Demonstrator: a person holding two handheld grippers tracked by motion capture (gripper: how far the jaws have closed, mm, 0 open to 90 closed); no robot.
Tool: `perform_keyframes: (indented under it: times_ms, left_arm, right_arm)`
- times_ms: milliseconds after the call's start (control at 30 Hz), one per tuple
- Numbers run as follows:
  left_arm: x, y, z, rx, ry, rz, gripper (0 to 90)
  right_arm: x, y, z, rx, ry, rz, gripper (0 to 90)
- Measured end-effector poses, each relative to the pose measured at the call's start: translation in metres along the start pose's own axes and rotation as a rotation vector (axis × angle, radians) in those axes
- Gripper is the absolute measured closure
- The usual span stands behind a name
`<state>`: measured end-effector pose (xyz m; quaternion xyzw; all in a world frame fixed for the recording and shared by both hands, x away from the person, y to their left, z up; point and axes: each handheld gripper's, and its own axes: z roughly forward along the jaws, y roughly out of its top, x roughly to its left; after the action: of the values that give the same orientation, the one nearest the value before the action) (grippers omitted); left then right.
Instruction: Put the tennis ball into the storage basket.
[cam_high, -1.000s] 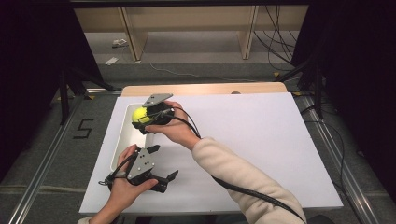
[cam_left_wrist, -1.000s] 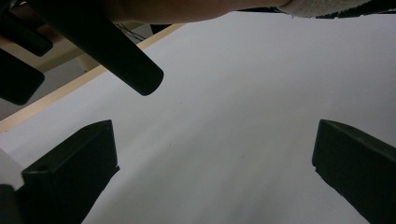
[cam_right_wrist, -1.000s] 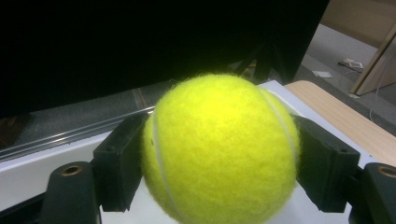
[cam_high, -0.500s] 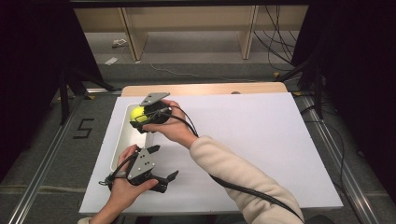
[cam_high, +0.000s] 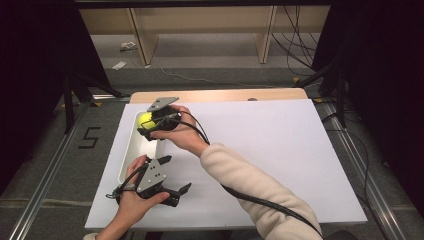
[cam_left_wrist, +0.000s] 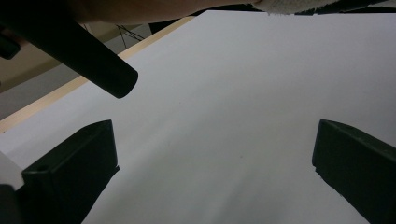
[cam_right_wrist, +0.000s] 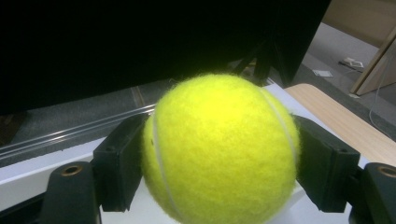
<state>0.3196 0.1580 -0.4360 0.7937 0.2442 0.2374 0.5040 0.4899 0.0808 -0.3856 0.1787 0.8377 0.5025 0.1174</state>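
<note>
A yellow-green tennis ball (cam_high: 146, 120) is clamped in my right gripper (cam_high: 145, 126), which hangs over the far end of a long white tray (cam_high: 131, 152) at the table's left. In the right gripper view the ball (cam_right_wrist: 219, 149) sits squeezed between both black jaws. My left gripper (cam_high: 176, 176) rests low near the front edge, just right of the tray, jaws spread wide. The left gripper view shows nothing but white tabletop (cam_left_wrist: 243, 107) between its fingers (cam_left_wrist: 70, 172).
A white sheet (cam_high: 260, 155) covers the table, with a wooden strip (cam_high: 220, 95) at the far edge. The right forearm in a cream sleeve (cam_high: 250, 190) crosses from bottom right, with a black cable (cam_high: 200, 132) trailing. Metal rails (cam_high: 45, 185) flank the table.
The right gripper with the ball has drifted slightly toward the far left, over the tray's far end. The left gripper has stayed in place.
</note>
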Motion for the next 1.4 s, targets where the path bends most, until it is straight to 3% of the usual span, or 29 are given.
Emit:
perform_keyframes:
  times_ms: [1400]
  left_arm:
    - [-0.001, 0.0, 0.0, 0.004, 0.0, 0.008, 0.0]
  right_arm:
    - [-0.004, 0.006, 0.02, 0.025, 0.009, 0.013, 25.9]
